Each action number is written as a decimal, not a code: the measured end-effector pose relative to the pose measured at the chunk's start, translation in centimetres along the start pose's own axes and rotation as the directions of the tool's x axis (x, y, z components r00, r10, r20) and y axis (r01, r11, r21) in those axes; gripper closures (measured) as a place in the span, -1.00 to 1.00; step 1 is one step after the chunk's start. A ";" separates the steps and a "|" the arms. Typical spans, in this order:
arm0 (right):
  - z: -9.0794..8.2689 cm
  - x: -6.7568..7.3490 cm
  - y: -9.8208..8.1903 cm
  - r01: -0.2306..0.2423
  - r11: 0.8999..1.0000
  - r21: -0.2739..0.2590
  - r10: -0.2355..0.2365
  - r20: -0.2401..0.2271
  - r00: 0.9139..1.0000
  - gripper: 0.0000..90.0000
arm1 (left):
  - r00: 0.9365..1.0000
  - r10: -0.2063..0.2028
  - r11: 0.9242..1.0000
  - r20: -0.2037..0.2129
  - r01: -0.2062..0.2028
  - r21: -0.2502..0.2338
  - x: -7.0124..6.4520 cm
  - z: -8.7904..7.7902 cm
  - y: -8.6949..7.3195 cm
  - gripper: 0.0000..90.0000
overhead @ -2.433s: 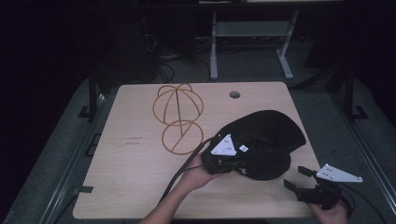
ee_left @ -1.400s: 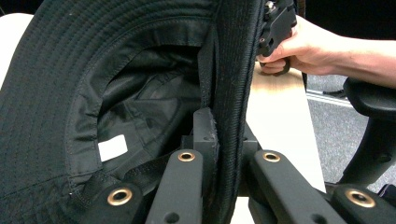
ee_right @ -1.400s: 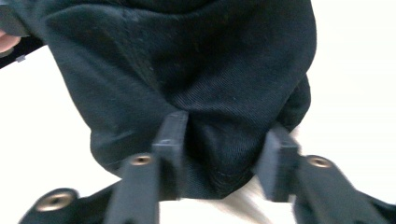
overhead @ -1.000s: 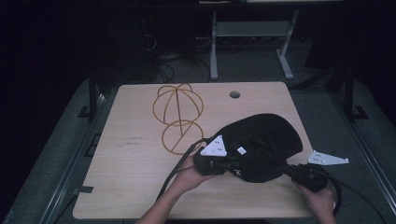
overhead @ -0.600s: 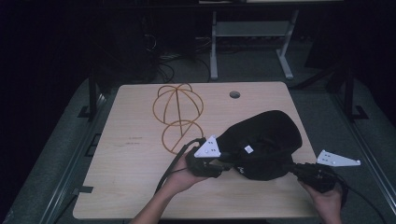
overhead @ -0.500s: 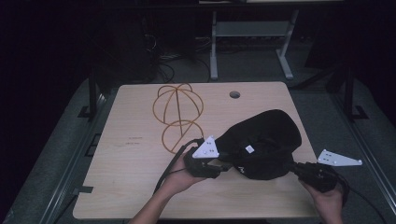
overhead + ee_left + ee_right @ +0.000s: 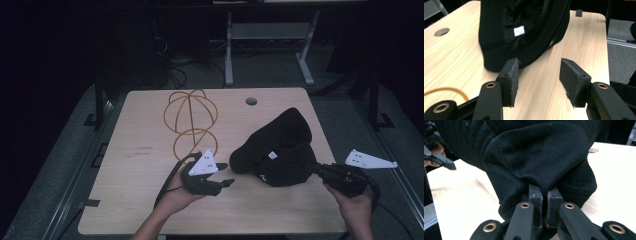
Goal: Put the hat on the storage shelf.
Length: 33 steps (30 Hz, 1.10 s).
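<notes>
Right tongs (image 7: 541, 202) pinch the black hat's (image 7: 280, 150) fabric — left tongs (image 7: 220, 175), just opening, stand empty beside it on the bench (image 7: 140, 150).

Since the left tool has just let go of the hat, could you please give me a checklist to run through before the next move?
1. Right tool clamped on the black hat: ok, jaws pinch the fabric.
2. Left tool free of the hat: ok, its jaws have just been opening, nothing between them.
3. Hat off the table: cannot tell, its far end may rest on the wood.
4. Wire stand upright and apart from the hat: ok.
5. Gap between the two tools: ok, left tool sits beside the hat's edge.
</notes>
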State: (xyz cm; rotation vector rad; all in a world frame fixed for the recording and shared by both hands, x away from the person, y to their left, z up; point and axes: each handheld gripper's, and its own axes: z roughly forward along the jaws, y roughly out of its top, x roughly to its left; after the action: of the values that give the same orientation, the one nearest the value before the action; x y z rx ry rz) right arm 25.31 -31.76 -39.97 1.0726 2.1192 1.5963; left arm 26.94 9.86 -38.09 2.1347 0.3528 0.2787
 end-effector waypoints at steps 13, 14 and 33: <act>0.6 0.1 3.6 0.046 0.999 0.015 -0.046 0.008 0.999 0.90 | 0.996 -0.070 0.997 -0.060 0.071 0.002 1.2 -2.2 -3.3 -0.14; 0.8 0.3 4.1 0.052 0.999 0.015 -0.053 0.005 0.999 0.90 | 0.995 -0.071 0.997 -0.063 0.072 0.008 1.4 -2.4 -3.5 -0.15; 2.8 1.2 9.7 0.127 0.992 0.022 -0.127 -0.036 0.991 0.91 | 0.983 -0.131 0.991 -0.128 0.133 0.008 2.5 -5.0 -6.9 -0.20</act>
State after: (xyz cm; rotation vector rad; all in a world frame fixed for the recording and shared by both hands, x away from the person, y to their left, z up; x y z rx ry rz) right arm 29.97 -27.82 -31.87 0.9034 2.1868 1.5450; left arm 26.67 18.25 -40.92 2.1038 0.5696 0.3370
